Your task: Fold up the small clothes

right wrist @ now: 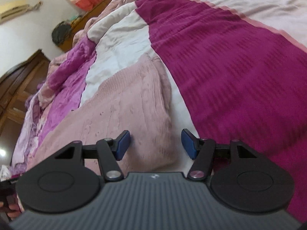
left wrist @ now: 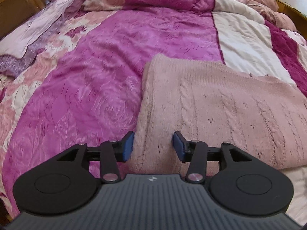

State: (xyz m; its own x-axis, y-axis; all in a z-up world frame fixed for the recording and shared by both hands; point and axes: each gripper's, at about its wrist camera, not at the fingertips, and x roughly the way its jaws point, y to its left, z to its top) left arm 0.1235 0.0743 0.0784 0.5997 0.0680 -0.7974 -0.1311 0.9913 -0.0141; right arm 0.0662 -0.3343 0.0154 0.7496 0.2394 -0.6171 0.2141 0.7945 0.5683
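Note:
A dusty-pink cable-knit garment [left wrist: 220, 111] lies folded flat on the bed, its left edge a thick fold. My left gripper [left wrist: 153, 146] is open and empty, just above the garment's near-left corner, its jaws astride the folded edge. In the right wrist view the same knit garment [right wrist: 130, 103] stretches away to the left. My right gripper [right wrist: 155, 144] is open and empty over the garment's near-right corner, its left fingertip above the knit and its right one above the white bedding.
The bed is covered with a patchwork quilt [left wrist: 99, 72] in magenta, pink and white, rumpled at the far end. A dark magenta blanket [right wrist: 239, 67] lies right of the garment. Wooden cabinets [right wrist: 17, 88] and a headboard [right wrist: 92, 13] border the bed.

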